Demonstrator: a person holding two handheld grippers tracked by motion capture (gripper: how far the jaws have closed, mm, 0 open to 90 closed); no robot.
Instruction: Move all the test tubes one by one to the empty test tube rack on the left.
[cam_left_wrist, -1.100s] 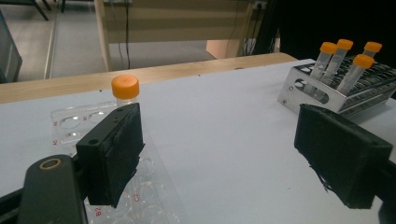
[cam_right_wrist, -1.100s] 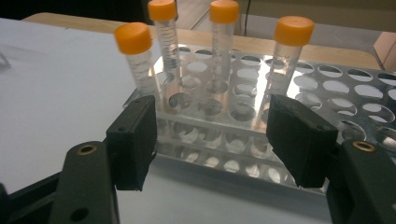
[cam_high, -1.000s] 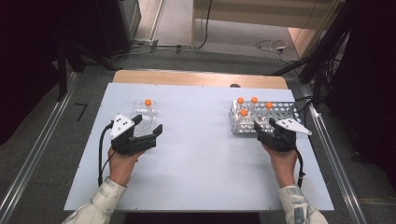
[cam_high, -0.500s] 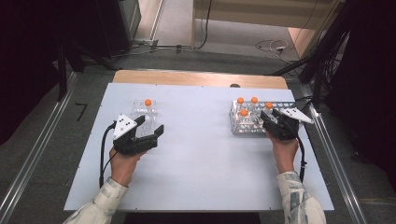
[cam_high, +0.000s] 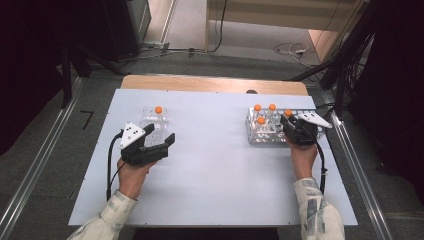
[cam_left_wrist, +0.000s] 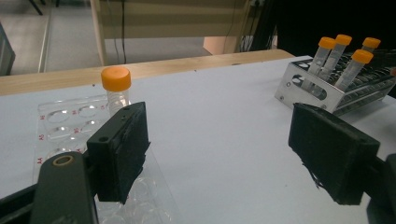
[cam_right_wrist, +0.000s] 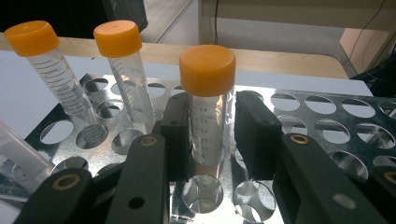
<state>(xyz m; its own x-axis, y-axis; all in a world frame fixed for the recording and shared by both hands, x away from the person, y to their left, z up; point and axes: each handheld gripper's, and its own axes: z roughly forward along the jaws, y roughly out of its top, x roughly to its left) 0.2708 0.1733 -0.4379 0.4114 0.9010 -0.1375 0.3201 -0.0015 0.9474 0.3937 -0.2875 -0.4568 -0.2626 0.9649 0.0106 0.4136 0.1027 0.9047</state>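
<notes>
A metal tube rack (cam_high: 260, 137) stands at the table's right and holds several clear tubes with orange caps. My right gripper (cam_high: 289, 121) reaches into it from the near side. Its jaws have just been closing around one upright tube (cam_right_wrist: 208, 112). One pad lies against the tube and a thin gap shows at the other pad. My left gripper (cam_high: 161, 134) hangs open and empty beside a clear plastic rack (cam_high: 150, 121), which holds a single orange-capped tube (cam_high: 158, 109). In the left gripper view that tube (cam_left_wrist: 116, 86) stands just beyond my left gripper's (cam_left_wrist: 219, 154) left pad.
Two more tubes (cam_right_wrist: 123, 60) stand in the metal rack (cam_right_wrist: 327, 121) to the left of the straddled one, and many holes to its right are vacant. A wooden strip (cam_high: 210, 84) borders the far edge of the white table (cam_high: 215, 165). Cables lie on the floor beyond.
My right gripper has moved forward to the metal rack and its jaws have narrowed around a tube. The left gripper has kept still and open.
</notes>
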